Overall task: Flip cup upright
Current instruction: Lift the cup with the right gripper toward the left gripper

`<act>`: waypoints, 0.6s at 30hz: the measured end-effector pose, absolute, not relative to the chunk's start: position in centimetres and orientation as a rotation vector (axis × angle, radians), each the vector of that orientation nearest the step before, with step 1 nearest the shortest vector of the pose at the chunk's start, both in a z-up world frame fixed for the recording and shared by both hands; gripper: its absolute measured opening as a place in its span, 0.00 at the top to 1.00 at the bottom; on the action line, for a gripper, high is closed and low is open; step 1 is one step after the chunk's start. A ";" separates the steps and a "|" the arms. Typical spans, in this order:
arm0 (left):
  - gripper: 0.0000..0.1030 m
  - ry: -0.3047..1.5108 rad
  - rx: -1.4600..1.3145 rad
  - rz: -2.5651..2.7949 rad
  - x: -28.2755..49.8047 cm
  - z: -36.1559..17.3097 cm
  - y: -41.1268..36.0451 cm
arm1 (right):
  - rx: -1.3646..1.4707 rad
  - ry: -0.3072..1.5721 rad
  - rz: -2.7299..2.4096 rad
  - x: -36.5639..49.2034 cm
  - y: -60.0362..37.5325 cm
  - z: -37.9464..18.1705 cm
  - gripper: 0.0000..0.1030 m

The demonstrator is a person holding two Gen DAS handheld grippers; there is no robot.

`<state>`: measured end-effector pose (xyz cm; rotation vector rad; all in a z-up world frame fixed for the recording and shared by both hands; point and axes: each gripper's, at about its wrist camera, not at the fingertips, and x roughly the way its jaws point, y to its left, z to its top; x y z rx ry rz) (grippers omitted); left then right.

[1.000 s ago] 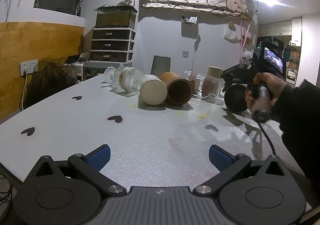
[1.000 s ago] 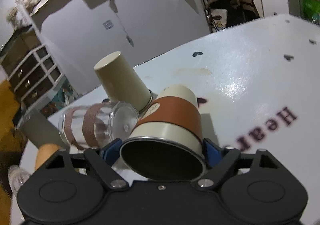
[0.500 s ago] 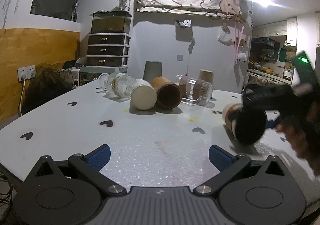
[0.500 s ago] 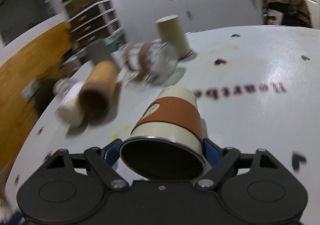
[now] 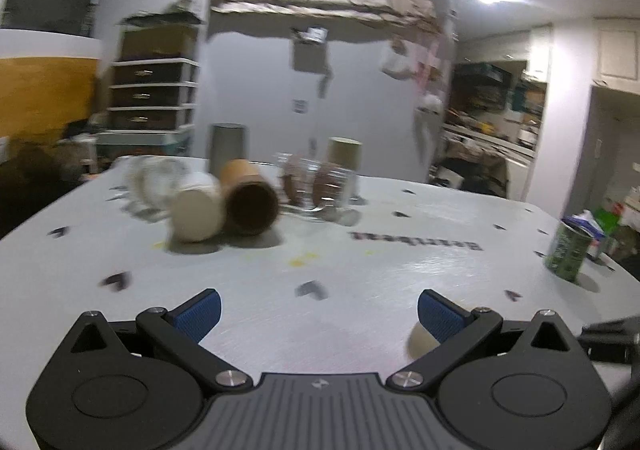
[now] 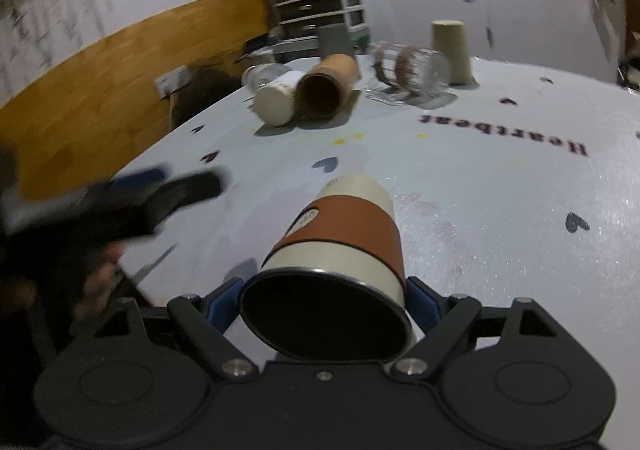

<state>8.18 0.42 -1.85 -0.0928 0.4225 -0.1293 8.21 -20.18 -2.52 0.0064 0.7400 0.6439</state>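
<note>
My right gripper [image 6: 324, 300] is shut on a cream cup with a brown sleeve [image 6: 340, 238], gripped near its dark open rim. The cup points away from the camera, its closed base over the white table [image 6: 500, 210]. My left gripper [image 5: 318, 312] is open and empty, low over the table's near edge. A cream bit of the cup's base [image 5: 418, 342] peeks out behind its right finger. The left gripper shows blurred at the left of the right wrist view [image 6: 132, 202].
Several cups lie on their sides at the back: a cream one [image 5: 196, 212], a brown one [image 5: 250, 202], a clear glass with brown bands [image 5: 316, 186]. A tan cup [image 5: 344, 154] and a grey cup [image 5: 228, 146] stand behind. A green can [image 5: 568, 252] stands at the right.
My right gripper has carried the sleeved cup away from the group of cups to the near side of the table, beside the left gripper. The left view has swung right.
</note>
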 end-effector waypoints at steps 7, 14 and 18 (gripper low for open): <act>0.00 0.541 -0.049 -0.262 14.9 -2.1 -3.2 | -0.078 0.676 0.648 6.7 -19.7 -2.7 0.15; 0.00 0.667 -0.031 -0.325 17.3 -4.0 -3.4 | -0.159 0.653 0.654 5.7 -19.9 -3.2 0.12; 0.00 0.686 -0.060 -0.342 16.8 -4.1 -2.6 | -0.171 0.629 0.573 5.2 -21.4 -3.3 0.10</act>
